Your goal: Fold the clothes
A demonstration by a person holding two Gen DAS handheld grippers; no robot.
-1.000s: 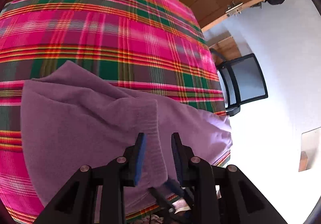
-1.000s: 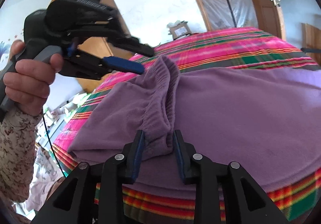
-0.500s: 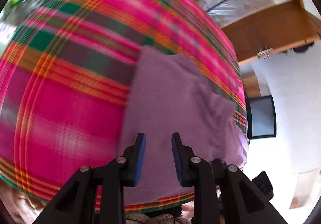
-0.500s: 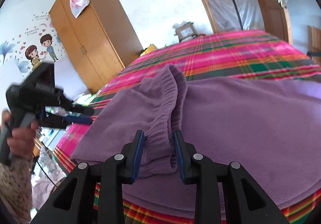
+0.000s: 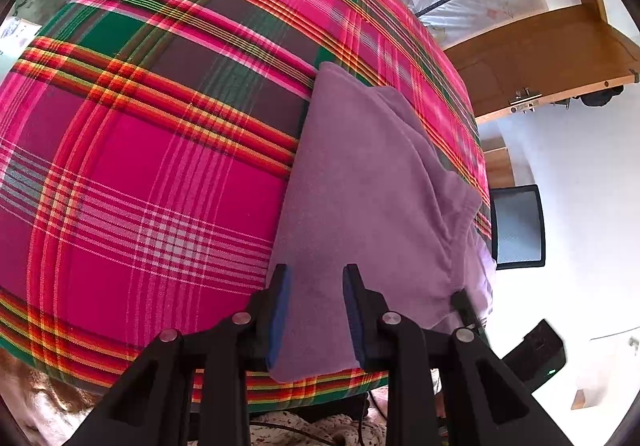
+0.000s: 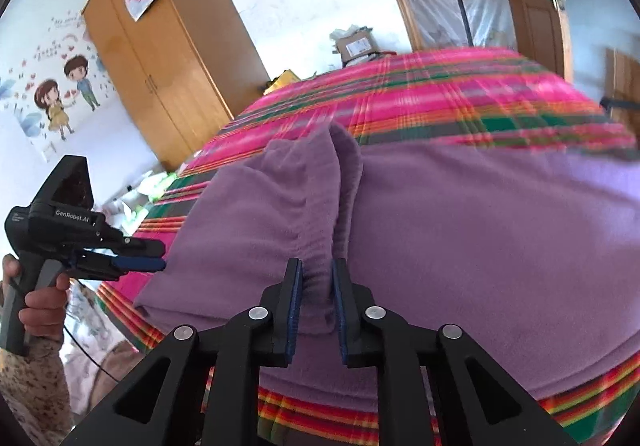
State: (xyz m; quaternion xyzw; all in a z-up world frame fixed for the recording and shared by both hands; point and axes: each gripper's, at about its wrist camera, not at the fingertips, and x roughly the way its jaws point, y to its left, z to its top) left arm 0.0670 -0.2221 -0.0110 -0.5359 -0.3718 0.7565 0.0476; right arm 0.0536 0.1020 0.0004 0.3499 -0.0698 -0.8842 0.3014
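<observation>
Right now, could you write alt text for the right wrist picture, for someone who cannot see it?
The right gripper pinches the gathered elastic waistband of a purple fleece garment lying on a pink, green and orange plaid bedspread. At left, a hand holds the other black gripper off the bed.

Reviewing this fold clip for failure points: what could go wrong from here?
The right gripper pinches only the bunched elastic edge of the purple garment, which could slip out. The garment lies at the edge of the plaid bedspread; a pull might drag it off. The left gripper holds nothing, so the fold could skew.
</observation>
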